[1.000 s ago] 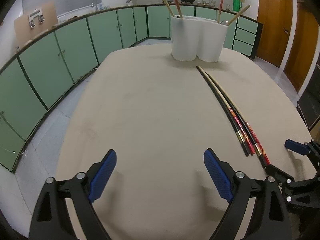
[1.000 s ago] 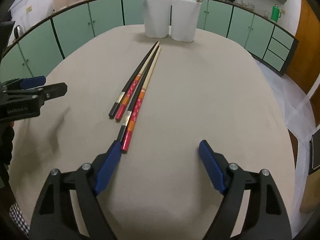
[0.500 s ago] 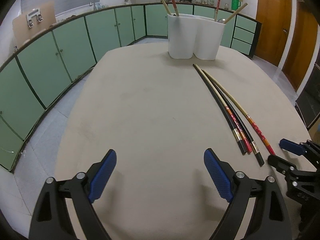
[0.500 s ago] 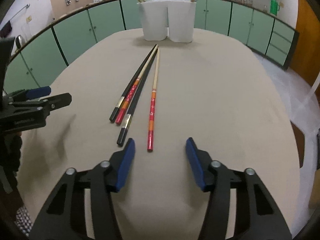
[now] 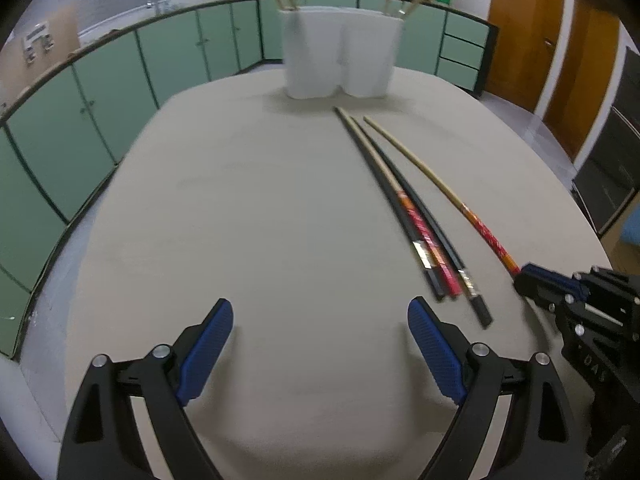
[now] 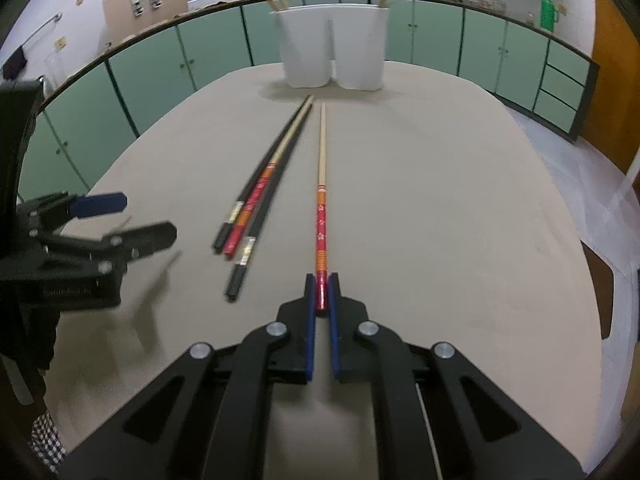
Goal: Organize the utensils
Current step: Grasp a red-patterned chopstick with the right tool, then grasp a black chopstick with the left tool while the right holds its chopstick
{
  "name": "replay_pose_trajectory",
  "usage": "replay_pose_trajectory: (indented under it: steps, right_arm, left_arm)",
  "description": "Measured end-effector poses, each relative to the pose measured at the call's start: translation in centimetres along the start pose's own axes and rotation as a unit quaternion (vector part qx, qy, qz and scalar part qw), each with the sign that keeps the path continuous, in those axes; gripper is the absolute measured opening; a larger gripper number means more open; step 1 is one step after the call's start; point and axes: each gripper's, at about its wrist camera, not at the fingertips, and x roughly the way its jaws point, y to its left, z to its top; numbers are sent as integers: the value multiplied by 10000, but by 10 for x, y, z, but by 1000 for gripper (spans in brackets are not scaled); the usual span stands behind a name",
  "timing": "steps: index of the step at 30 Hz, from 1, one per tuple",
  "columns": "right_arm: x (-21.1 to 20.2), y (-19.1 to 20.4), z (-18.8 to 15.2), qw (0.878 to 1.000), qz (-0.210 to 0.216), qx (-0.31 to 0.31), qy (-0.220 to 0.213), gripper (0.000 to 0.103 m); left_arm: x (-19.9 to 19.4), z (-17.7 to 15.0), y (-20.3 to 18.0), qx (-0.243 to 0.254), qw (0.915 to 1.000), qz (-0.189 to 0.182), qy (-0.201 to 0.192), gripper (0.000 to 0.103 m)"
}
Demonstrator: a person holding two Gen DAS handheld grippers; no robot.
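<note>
- In front of the white holder [image 6: 332,46], on the beige table [image 6: 420,200], we had one red-ended chopstick [image 6: 321,208] lying apart from the bundle of three chopsticks [image 6: 256,200], its thin tip toward the holder.
- Our right gripper [image 6: 322,294] had just been closing, and its blue pads were clamped on the red end of that single chopstick, far from the holder.
- Our left gripper [image 5: 320,344] had its jaws wide apart with nothing between them, over bare table on the near side of the bundle.
- We judged the step as picking up one chopstick; next it likely needed lifting, tilting upright and lowering into one compartment of the holder.
- The right wrist view showed the clamp itself; the left wrist view showed only the closed tip of the right gripper meeting the stick.
</note>
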Motion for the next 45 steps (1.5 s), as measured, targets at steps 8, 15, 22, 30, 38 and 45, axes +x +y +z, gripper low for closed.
replay_pose_trajectory:
  steps: [8,15,22,30,38,45]
  right_arm:
    - [1,-7,-1,10000,47,71,-19,5]
    - [1,-8,-1,9999,78,102,-24,5]
    - [1,-8,-2,9999,93,83,-26,6]
    - [-1,-8,-3,9999,120,48,-21,6]
    - [-1,-9,-3,9998,165,83,-19,6]
    - [-1,-10,-4,9998,177,89,-24,5]
  left_arm:
    - [15,7,-26,138,9997,-140,114,87]
    - [19,9,-25,58,9999,-30,92,88]
    - [10,0,2,-274,9992,296,78,88]
    - [7,-3,0,-307,9993,216,-19,76]
    - [5,-4,-14,-69,9998,16,-184,38]
    - [3,-6,-26,39,9997,-45,-243,7]
